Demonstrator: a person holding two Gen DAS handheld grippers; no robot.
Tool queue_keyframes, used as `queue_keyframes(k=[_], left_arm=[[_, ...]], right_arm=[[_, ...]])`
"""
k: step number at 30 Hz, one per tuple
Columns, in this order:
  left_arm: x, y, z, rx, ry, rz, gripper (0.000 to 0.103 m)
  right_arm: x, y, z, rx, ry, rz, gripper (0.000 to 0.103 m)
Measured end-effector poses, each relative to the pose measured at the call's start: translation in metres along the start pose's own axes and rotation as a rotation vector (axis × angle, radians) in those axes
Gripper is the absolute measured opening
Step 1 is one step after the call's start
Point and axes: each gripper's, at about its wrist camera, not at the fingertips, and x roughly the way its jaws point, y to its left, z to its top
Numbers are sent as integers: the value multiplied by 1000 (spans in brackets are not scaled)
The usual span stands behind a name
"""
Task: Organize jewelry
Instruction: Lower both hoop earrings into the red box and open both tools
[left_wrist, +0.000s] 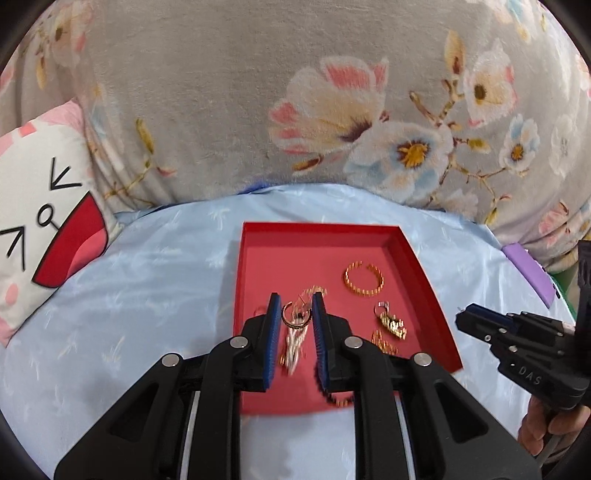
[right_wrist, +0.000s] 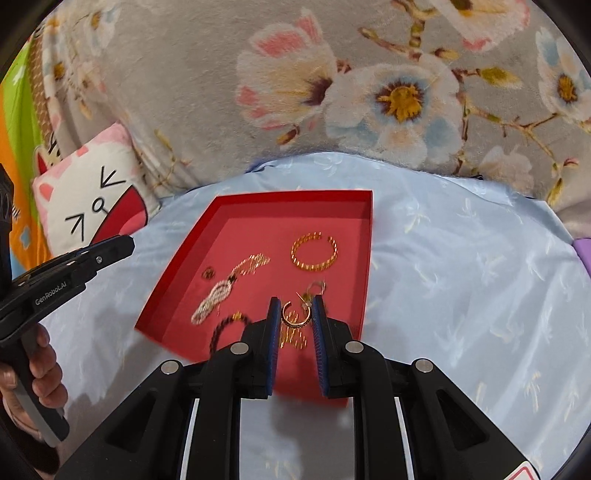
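Peeking only rightward: purple object (left_wrist: 528, 271).

In the left wrist view, the left finger (left_wrist: 271, 343) partly hides a small piece at the red tray's (left_wrist: 321, 236) left, and a dark beaded bracelet (left_wrist: 338, 400) shows only as an arc. The pearl-coloured earring (right_wrist: 212, 302) is motion-blurred. The purple object (left_wrist: 528, 271) is cut off behind the right gripper (left_wrist: 463, 319).
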Motion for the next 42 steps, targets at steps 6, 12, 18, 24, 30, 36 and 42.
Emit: queue_keyframes(k=[6, 12, 18, 24, 30, 36, 42], left_arm=[[60, 1, 23, 10, 68, 25, 16], [91, -7, 21, 36, 90, 71, 16], [112, -6, 21, 34, 114, 81, 16], [123, -6, 21, 35, 130, 95, 17], [132, -6, 18, 25, 133, 116, 38], [123, -10, 19, 28, 103, 138, 50], [99, -12, 13, 36, 80, 156, 50]], right_arm=[[49, -13, 29, 73, 58, 22, 16], [89, -3, 30, 72, 114, 20, 16], [111, 6, 32, 52, 127, 3, 16], [118, 13, 35, 26, 122, -25, 17], [117, 23, 36, -16, 92, -60, 24], [108, 30, 35, -48, 58, -84, 29], [83, 30, 27, -41, 28, -83, 36]])
